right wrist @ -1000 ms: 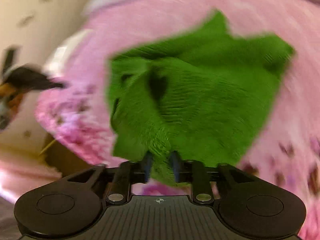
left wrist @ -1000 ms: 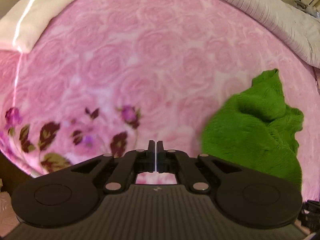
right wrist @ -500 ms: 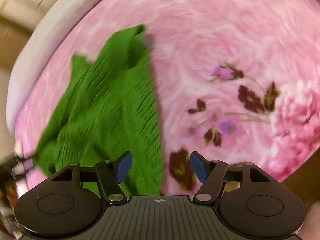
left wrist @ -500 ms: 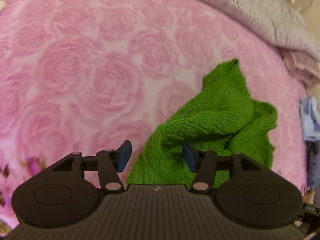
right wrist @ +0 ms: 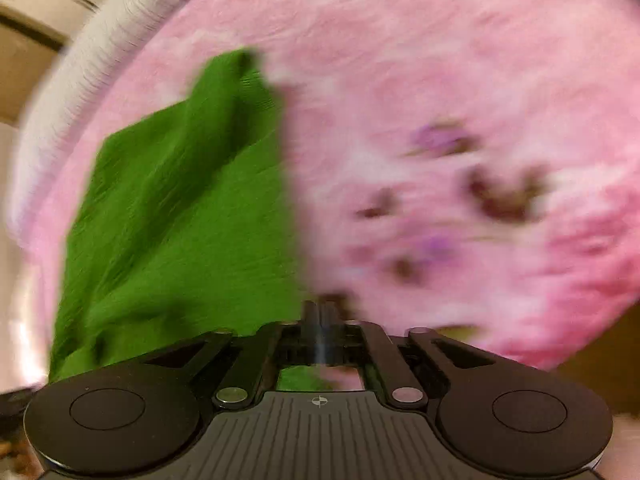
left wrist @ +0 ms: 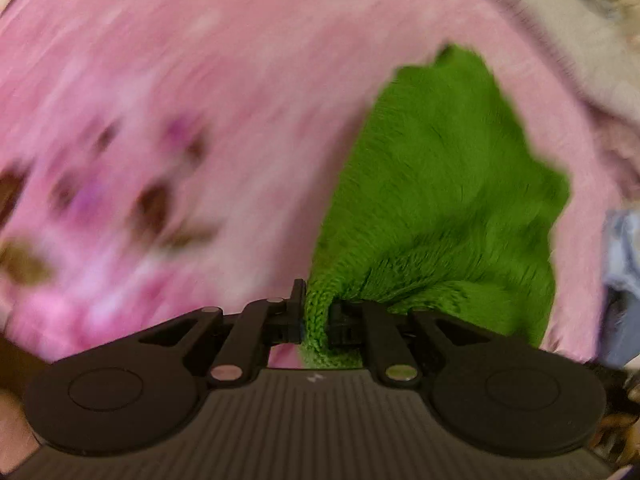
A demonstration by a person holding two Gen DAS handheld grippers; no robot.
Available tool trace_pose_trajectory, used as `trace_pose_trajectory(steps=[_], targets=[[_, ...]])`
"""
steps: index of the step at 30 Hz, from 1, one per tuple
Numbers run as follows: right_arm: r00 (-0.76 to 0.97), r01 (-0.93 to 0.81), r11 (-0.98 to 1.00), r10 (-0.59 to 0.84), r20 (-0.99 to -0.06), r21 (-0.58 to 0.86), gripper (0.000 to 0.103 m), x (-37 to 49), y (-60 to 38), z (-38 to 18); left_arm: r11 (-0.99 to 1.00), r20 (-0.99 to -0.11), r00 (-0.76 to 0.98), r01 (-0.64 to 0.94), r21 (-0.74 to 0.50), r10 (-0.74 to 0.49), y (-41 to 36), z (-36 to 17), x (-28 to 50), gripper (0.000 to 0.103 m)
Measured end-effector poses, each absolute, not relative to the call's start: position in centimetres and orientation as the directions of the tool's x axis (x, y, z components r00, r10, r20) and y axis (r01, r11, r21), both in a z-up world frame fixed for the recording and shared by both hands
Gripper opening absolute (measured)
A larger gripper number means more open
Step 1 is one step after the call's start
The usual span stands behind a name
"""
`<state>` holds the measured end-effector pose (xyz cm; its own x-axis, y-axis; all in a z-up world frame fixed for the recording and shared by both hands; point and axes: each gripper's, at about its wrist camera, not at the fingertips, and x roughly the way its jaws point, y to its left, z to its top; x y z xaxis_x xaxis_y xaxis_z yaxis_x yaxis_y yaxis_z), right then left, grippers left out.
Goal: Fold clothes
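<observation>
Left wrist view: the left gripper [left wrist: 316, 310] has its fingers [left wrist: 298, 300] drawn close together on a bunched fold of the green knitted garment [left wrist: 448, 200], with the knit stitches showing between them. From that pinched fold the garment spreads away toward the far side of the bed, lying on the pink rose-patterned blanket [left wrist: 180, 92]. The whole picture is blurred. Dark flower prints on the blanket show to the left of the gripper. A pale grey ribbed cover [left wrist: 592, 52] runs along the bed's far right edge, and a light blue cloth [left wrist: 624, 256] sits at the right border beyond the garment.

Right wrist view: the right gripper [right wrist: 320, 320] has its fingers [right wrist: 310, 314] pressed together with no gap visible between them. Whether any cloth is caught between them cannot be told through the blur; the garment's edge [right wrist: 180, 200] reaches just to the left of the fingers and shows again beneath them. The garment lies on the left part of the blanket [right wrist: 440, 100], toward the bed edge where the grey ribbed cover [right wrist: 80, 92] runs.
</observation>
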<state>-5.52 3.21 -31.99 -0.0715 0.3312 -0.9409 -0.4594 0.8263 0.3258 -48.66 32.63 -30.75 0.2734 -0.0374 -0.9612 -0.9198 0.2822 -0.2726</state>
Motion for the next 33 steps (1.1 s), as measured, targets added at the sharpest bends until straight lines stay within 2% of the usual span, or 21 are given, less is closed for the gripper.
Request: trace_pose_trajectory(steps=[3,5,7,8,9,11,12,14,16,22,23,25,33], targets=[[-0.041,-0.513,0.822,0.263,-0.964,0.246,0.000,-4.4,1.9,-30.7,0.383,-0.990,0.112,-0.914,-0.135,-0.081,31.1,-31.1,-49.4,0.014],[-0.035,-0.515,0.826,0.245,-0.969,0.228,0.002,-3.5,1.6,-30.3,0.465,-0.995,0.090,-0.880,-0.096,-0.034,31.5,-30.2,-48.1,0.017],[-0.047,-0.483,0.840,0.257,-0.965,0.247,0.007,-2.4,2.0,-30.5,0.496,-0.991,0.136,-0.861,-0.112,0.011,32.4,-29.1,-46.7,0.023],[-0.046,-0.493,0.831,0.270,-0.962,0.257,0.014,-2.7,2.3,-30.3,0.490,-0.987,0.160,-0.862,-0.126,0.028,32.9,-28.8,-46.1,0.025],[-0.048,-0.511,0.816,0.285,-0.957,0.269,0.027,-2.9,3.2,-30.2,0.484,-0.982,0.184,-0.864,-0.140,0.044,33.5,-28.5,-45.4,0.027],[-0.063,-0.543,0.788,0.307,-0.950,0.291,0.045,-3.5,4.9,-30.5,0.480,-0.974,0.219,-0.861,-0.166,0.056,34.4,-28.4,-43.6,0.027],[-0.074,-0.560,0.771,0.318,-0.945,0.303,0.049,-3.8,5.7,-30.6,0.492,-0.970,0.236,-0.852,-0.179,0.056,34.5,-28.4,-42.7,0.027],[-0.099,-0.591,0.739,0.333,-0.938,0.324,0.051,-4.6,7.2,-30.9,0.524,-0.963,0.265,-0.828,-0.199,0.054,34.3,-28.5,-40.8,0.028],[-0.112,-0.610,0.725,0.319,-0.941,0.318,0.052,-4.9,7.9,-31.3,0.562,-0.957,0.288,-0.799,-0.213,0.047,33.7,-28.6,-38.8,0.033],[-0.101,-0.661,0.703,0.261,-0.960,0.261,0.053,-5.1,8.2,-32.0,0.686,-0.951,0.311,-0.691,-0.228,-0.003,29.5,-29.6,-32.3,0.034],[-0.096,-0.662,0.704,0.259,-0.961,0.256,0.053,-5.0,8.0,-31.9,0.704,-0.948,0.317,-0.671,-0.233,-0.012,28.7,-29.7,-31.3,0.036],[-0.094,-0.658,0.709,0.258,-0.962,0.254,0.053,-4.4,7.7,-32.0,0.728,-0.944,0.330,-0.644,-0.234,-0.011,27.0,-29.8,-29.2,0.053],[-0.063,-0.667,0.708,0.254,-0.965,0.230,0.054,-1.9,6.0,-30.9,0.788,-0.917,0.390,-0.540,-0.297,-0.079,21.2,-30.2,-22.1,0.054]])
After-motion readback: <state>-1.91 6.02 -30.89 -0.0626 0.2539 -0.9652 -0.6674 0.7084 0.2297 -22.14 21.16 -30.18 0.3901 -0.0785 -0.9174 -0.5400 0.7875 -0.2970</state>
